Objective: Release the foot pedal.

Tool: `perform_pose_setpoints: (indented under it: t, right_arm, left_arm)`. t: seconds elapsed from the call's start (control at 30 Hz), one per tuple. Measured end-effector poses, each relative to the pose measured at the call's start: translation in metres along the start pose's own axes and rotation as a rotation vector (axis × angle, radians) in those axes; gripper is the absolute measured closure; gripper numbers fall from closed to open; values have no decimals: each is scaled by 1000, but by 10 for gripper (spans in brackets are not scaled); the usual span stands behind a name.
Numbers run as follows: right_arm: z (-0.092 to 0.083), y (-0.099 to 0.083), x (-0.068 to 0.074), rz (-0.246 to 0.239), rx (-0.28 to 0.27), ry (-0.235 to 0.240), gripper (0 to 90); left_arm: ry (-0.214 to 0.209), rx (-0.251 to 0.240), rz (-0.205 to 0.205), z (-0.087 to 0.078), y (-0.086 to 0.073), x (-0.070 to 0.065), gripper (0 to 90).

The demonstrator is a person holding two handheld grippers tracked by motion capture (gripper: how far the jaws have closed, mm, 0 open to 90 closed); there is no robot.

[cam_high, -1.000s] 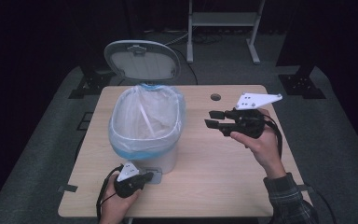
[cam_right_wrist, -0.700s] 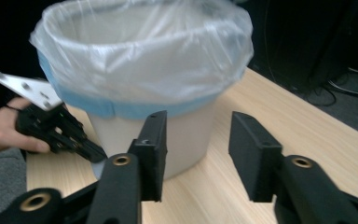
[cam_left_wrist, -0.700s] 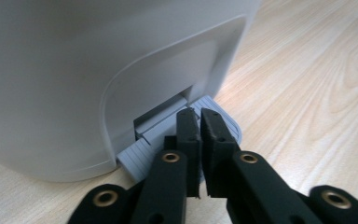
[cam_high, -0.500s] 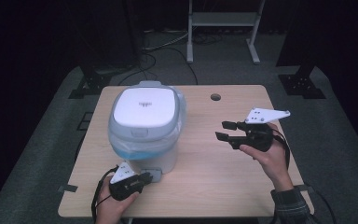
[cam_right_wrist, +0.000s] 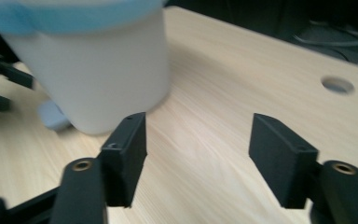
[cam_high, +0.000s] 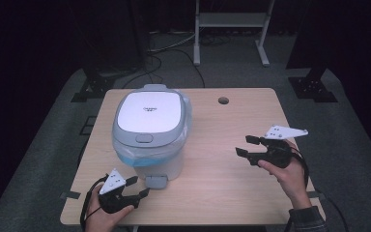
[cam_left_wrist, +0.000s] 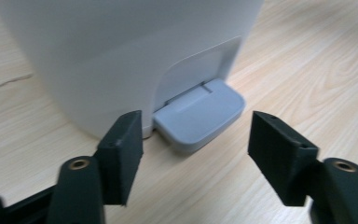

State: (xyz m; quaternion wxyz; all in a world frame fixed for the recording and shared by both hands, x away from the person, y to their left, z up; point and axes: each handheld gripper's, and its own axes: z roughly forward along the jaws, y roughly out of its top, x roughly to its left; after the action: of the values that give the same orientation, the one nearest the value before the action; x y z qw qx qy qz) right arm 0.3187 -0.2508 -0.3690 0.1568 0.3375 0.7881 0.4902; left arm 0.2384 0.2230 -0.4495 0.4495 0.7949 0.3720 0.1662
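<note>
The bin (cam_high: 149,137) stands left of centre on the table (cam_high: 232,121), lid down. The left gripper (cam_high: 137,187), jaws just opened wide and empty, sits near its pedal (cam_left_wrist: 198,119). The right gripper (cam_high: 245,146), likewise opening wide and empty, hangs well to the bin's right.

- The white lid (cam_high: 149,112) of the pedal bin (cam_high: 149,154) carries one short line of small dark print near its middle, in the high view; the letters are too small to read.
- No other text, label, number or sign can be read on anything else.
</note>
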Motion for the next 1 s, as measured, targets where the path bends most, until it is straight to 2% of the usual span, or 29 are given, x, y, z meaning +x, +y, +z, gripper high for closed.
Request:
perform_pose_setpoints:
  t: [0.2, 0.4, 0.63, 1.0]
  right_arm:
    - [-1, -23, -8, 35, 46, -55, 321]
    - [-4, -38, -11, 45, 75, -89, 315]
    - [-6, -54, -17, 61, 103, -126, 303]
    - [-4, -75, -27, 96, 150, -185, 297]
  left_arm:
    - [44, 9, -16, -6, -6, 10, 202]
    - [70, 21, -25, -8, -10, 18, 141]
    - [80, 44, -35, -7, -13, 26, 100]
    - [103, 99, -26, -4, -18, 36, 76]
